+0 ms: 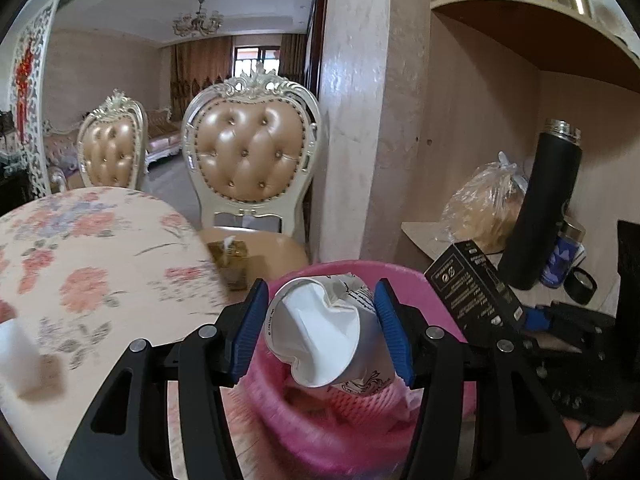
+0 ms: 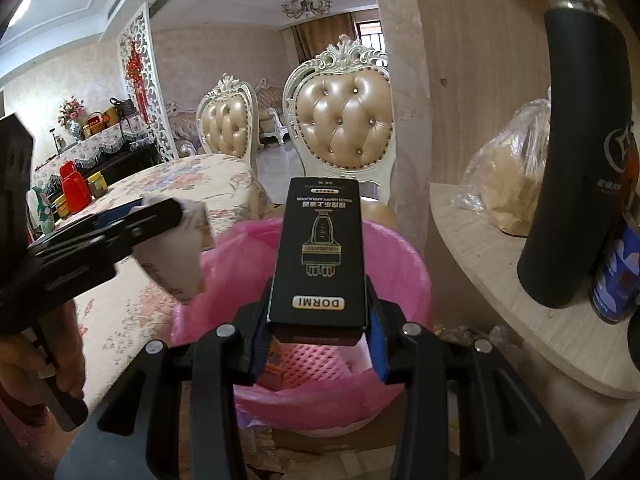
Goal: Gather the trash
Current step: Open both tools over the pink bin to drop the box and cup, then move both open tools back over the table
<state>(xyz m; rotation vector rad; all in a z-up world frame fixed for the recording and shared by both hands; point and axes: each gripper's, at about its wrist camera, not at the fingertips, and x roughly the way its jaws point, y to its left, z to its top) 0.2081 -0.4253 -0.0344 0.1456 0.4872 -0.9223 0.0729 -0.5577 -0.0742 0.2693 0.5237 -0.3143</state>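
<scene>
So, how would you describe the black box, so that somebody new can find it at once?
Find the pink-lined waste basket between the flowered table and the wooden shelf. Above its opening, the right gripper clamps a tall black cardboard box. Only it bears gold print and the word DORMI; the left gripper's item is a crumpled white paper cup.

A home dining room; tufted chairs (image 1: 250, 152), floral-clothed table (image 1: 92, 248), chandelier (image 1: 198, 20).

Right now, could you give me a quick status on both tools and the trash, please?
Left tool shut on crumpled paper cup. Right tool shut on black box. Both over pink bin. Nothing blocking.
</scene>
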